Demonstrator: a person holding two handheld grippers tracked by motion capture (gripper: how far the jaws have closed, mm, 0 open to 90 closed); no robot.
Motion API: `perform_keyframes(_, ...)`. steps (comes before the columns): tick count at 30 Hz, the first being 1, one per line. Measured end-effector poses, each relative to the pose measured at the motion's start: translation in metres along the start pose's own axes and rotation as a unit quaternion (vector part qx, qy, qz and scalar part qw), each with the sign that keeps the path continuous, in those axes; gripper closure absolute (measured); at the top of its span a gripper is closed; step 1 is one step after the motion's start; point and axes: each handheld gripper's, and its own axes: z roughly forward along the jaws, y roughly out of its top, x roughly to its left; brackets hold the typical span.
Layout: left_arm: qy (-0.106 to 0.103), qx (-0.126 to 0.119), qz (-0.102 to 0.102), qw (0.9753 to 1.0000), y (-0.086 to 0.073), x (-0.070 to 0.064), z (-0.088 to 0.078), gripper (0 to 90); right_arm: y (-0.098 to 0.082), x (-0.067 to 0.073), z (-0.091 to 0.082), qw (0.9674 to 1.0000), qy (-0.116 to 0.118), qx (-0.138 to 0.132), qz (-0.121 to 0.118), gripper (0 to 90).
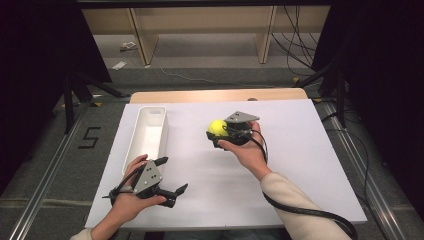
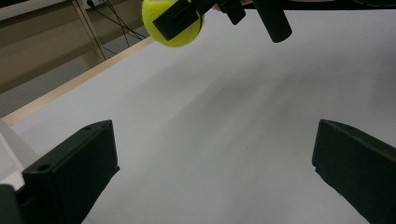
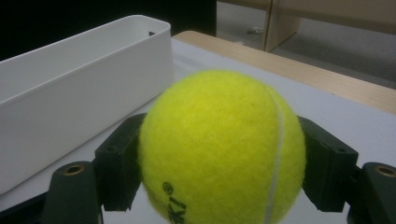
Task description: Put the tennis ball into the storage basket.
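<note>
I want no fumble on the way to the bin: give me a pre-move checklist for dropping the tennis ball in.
1. Right gripper shut on tennis ball, pads on both sides: ok.
2. Ball lifted off the white board: ok.
3. White bin upright, opening up: ok.
4. Bin interior free: ok in the high view.
5. Left gripper open, beside the bin's near end, not over it: ok.
6. Grip firmness: cannot tell.

Both tools black w/ grey 3-cornered top plates: left tool (image 1: 171,176), right tool (image 1: 220,136); thick black cable behind right; cream sleeves (image 1: 295,205).
</note>
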Motion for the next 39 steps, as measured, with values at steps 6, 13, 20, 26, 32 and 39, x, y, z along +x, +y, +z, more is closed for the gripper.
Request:
perform_keyframes(6,-0.002,-0.005,0.0,1.0,0.002,-0.001,0.0,0.0,0.002,0.001,-0.001,1.0,0.001,-0.003,0.001,26.7)
perform_keyframes(13,-0.004,-0.005,0.0,1.0,0.002,-0.002,0.0,0.0,0.002,0.002,-0.001,1.0,0.001,-0.002,0.005,26.7)
perform_keyframes(20,-0.003,-0.006,0.002,1.0,0.002,-0.001,-0.001,0.0,0.005,0.005,-0.002,1.0,0.004,-0.004,0.003,26.7)
perform_keyframes(26,-0.005,-0.003,0.003,1.0,0.002,-0.002,-0.001,0.0,0.008,0.006,-0.001,1.0,0.003,-0.006,-0.002,26.7)
perform_keyframes(32,-0.002,-0.004,0.003,1.0,0.002,-0.002,-0.002,0.0,0.01,0.008,0.0,1.0,0.003,-0.008,-0.002,26.8)
perform_keyframes(39,-0.004,-0.005,0.001,1.0,0.002,-0.002,-0.002,0.0,0.012,0.009,0.003,1.0,0.005,-0.007,-0.004,26.7)
